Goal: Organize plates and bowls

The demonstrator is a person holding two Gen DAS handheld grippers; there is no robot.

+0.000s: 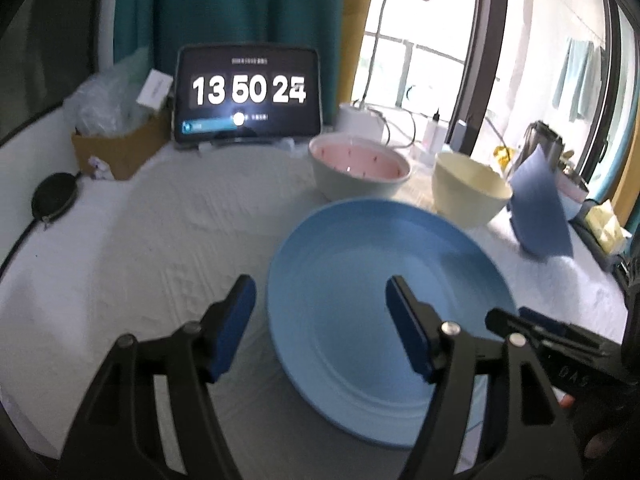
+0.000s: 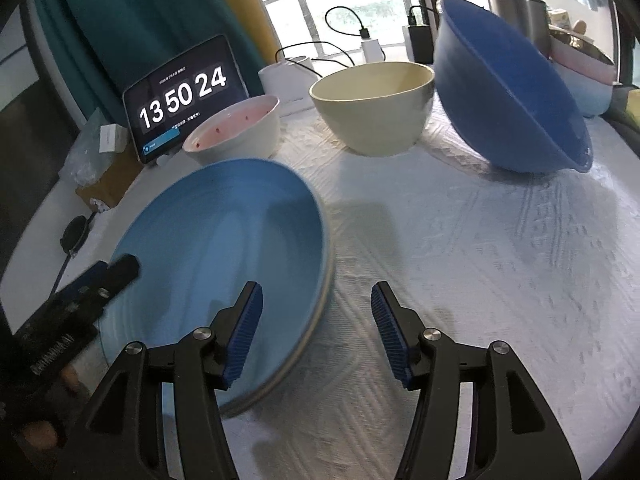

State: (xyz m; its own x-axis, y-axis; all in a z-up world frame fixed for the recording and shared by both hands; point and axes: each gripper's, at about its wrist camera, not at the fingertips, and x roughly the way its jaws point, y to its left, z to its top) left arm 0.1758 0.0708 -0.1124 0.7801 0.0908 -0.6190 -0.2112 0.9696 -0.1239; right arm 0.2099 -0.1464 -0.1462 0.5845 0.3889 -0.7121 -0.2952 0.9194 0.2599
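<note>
A light blue plate (image 1: 380,312) lies on the white cloth, with a greyer rim showing under its right edge in the right wrist view (image 2: 224,248). My left gripper (image 1: 320,320) stands open astride the plate's left rim, pads off it. From the other side, my right gripper (image 2: 316,320) is open astride the right rim, also not pressing. Behind stand a pink-lined bowl (image 1: 360,168) (image 2: 236,132) and a cream bowl (image 1: 468,188) (image 2: 372,104), both upright. A dark blue bowl (image 1: 540,208) (image 2: 508,92) is tipped up on its edge at the right.
A tablet showing a clock (image 1: 246,92) stands at the back, beside a cardboard box (image 1: 120,148) with plastic bags. Chargers and cables (image 2: 360,40) lie along the window side. A metal pot (image 2: 516,12) and pink and pale blue dishes (image 2: 580,68) crowd the far right.
</note>
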